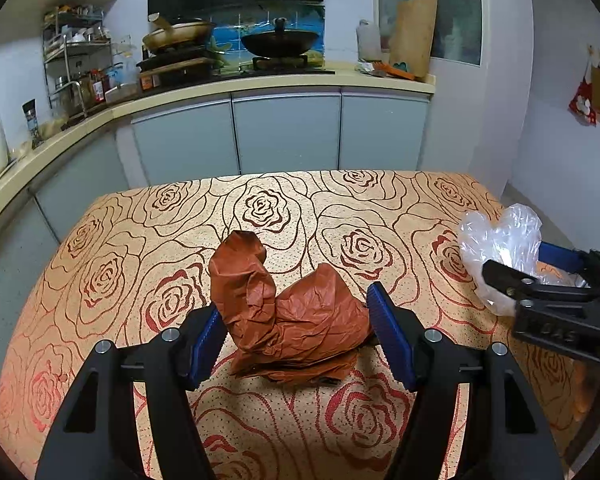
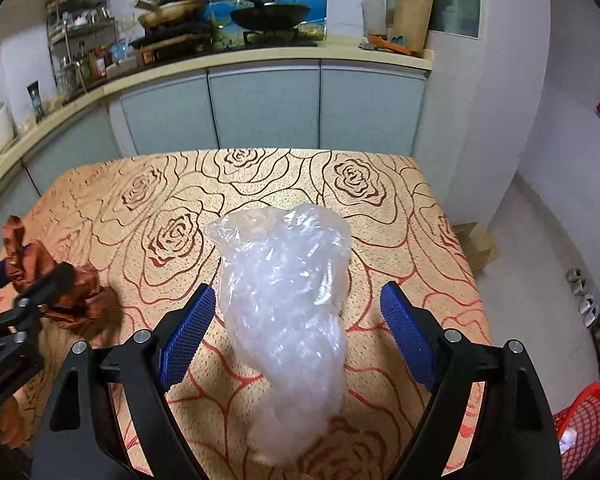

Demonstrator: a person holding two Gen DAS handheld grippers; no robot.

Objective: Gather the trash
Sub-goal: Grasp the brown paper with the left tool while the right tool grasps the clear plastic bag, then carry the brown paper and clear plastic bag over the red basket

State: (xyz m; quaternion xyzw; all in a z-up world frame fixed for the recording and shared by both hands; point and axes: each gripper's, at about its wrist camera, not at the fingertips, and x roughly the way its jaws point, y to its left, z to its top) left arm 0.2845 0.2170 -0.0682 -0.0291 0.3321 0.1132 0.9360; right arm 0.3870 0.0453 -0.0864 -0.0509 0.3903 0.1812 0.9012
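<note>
Left gripper (image 1: 296, 330): its jaws stood around the crumpled brown bag (image 1: 288, 316); the left pad (image 1: 208, 344) touched or nearly touched the paper, the right pad looked just clear of it, so no firm clench showed.
Brown bag: it lay on the rose-patterned tablecloth (image 1: 260, 208), close in, one twisted end sticking up.
Risk at the left: a light, springy wad could squash flat or slide out forward if the pads closed only on loose folds; a low approach might also pinch the cloth and drag it.
Right gripper (image 2: 296, 334): its jaws were spread wide, with gaps on both sides of the clear plastic bag (image 2: 288, 304), so nothing was grasped.
Clear bag: it rested on the cloth between the blue pads, its puffed top leaning away.
Risk at the right: thin slippery film could collapse or slip free, leaving only a corner caught.
Between the grippers: they worked near each other, so a sideways swing could knock the other bag.
Red basket (image 2: 584, 420): it sat on the floor beyond the table's right edge, likely the drop point; a weak hold could spill there.
</note>
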